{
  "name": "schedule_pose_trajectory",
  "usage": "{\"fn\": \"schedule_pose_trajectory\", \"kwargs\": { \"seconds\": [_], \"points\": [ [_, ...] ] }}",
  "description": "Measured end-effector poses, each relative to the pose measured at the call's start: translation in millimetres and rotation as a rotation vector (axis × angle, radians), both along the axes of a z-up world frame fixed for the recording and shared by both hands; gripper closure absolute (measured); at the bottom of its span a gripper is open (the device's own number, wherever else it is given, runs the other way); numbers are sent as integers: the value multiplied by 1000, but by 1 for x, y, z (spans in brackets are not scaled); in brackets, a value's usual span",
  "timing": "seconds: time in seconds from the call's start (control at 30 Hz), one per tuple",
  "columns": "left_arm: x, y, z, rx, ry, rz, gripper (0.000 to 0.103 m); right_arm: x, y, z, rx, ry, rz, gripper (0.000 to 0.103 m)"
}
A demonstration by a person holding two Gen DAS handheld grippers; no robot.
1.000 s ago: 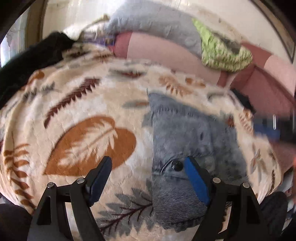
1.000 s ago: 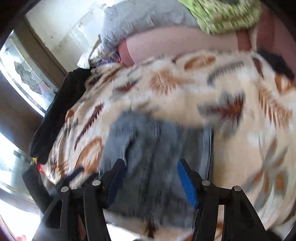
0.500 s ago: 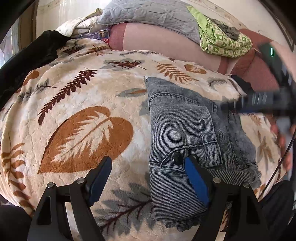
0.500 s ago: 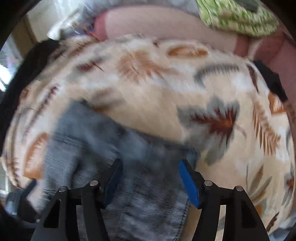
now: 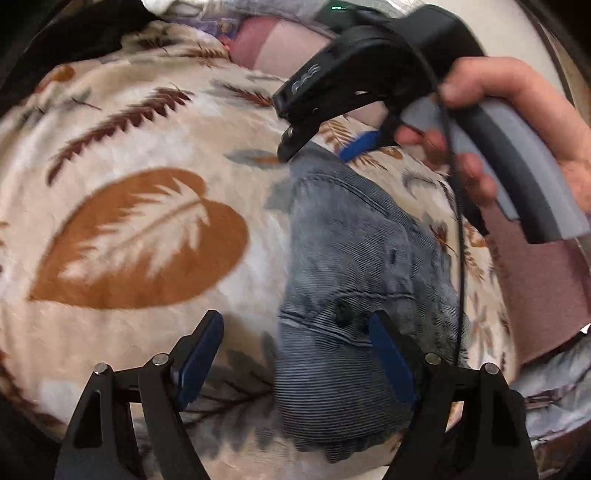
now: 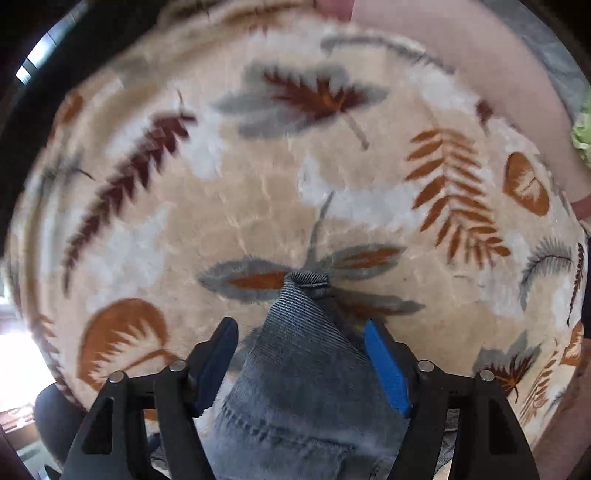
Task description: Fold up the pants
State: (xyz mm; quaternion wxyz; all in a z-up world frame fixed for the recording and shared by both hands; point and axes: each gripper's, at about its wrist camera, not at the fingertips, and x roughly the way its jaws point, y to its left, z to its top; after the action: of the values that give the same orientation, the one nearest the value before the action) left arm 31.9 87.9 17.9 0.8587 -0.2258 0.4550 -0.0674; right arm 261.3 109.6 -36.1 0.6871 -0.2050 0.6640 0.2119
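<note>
Grey-blue denim pants (image 5: pixel 351 266) lie folded into a compact bundle on a leaf-print blanket (image 5: pixel 140 236). My left gripper (image 5: pixel 295 350) is open, hovering over the near end of the bundle, its right finger over the denim by a dark button (image 5: pixel 341 308). My right gripper (image 5: pixel 325 146) shows in the left wrist view at the far corner of the pants, held by a hand. In the right wrist view the right gripper (image 6: pixel 301 358) is open and straddles the far corner of the pants (image 6: pixel 303 354), whose tip pokes forward between the fingers.
The blanket (image 6: pixel 258 206) covers a bed. A pink cushion (image 5: pixel 280 44) lies along the far edge. A dark cloth (image 5: pixel 81 33) sits at the far left. A green patterned cloth (image 6: pixel 583 133) shows at the right edge.
My right gripper has swung over the pants to their far corner and now fills the upper right of the left wrist view. The left gripper has stayed open over the near end.
</note>
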Motion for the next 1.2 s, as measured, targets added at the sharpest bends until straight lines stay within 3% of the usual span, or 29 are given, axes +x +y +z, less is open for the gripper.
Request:
{"fn": "schedule_pose_trajectory", "kwargs": {
  "seconds": [0.07,0.17,0.33,0.43,0.53,0.63,0.7,0.8,0.9,0.93,1.03,1.1,1.17,1.2],
  "points": [
    [1,-7,2,39,-5,-29,22,-4,-4,4,21,-40,-5,84],
    [1,-16,2,45,-7,-69,37,-6,-24,16,86,-87,-87,88],
    [1,-23,4,67,-13,-80,39,-5,-52,19,151,-167,-226,88],
    [-1,-25,4,74,-19,-79,39,0,-64,41,86,-356,-273,88],
    [-6,-22,4,57,-21,-70,39,-1,-97,59,218,-289,-348,87],
    [-6,-17,5,47,-23,-64,39,-29,-119,77,288,-244,-299,84],
    [-9,-15,8,29,-26,-58,38,-49,-137,77,332,-201,-310,69],
    [-14,-5,13,6,-50,-45,37,-83,-186,67,395,-177,-392,47],
    [-22,6,24,6,-121,12,34,-118,-225,32,432,-77,-458,47],
    [-22,6,26,19,-126,17,31,-129,-231,10,373,-32,-445,47],
    [-12,-14,8,168,-25,-60,30,-147,-244,6,346,-102,-406,47],
    [-19,-21,13,234,-76,-43,30,-151,-250,18,379,-106,-436,47],
    [-29,-23,30,259,-171,-58,30,-166,-250,41,425,-200,-401,46],
    [-32,-24,34,283,-205,-44,30,-175,-249,44,449,-220,-375,40]
  ]
}}
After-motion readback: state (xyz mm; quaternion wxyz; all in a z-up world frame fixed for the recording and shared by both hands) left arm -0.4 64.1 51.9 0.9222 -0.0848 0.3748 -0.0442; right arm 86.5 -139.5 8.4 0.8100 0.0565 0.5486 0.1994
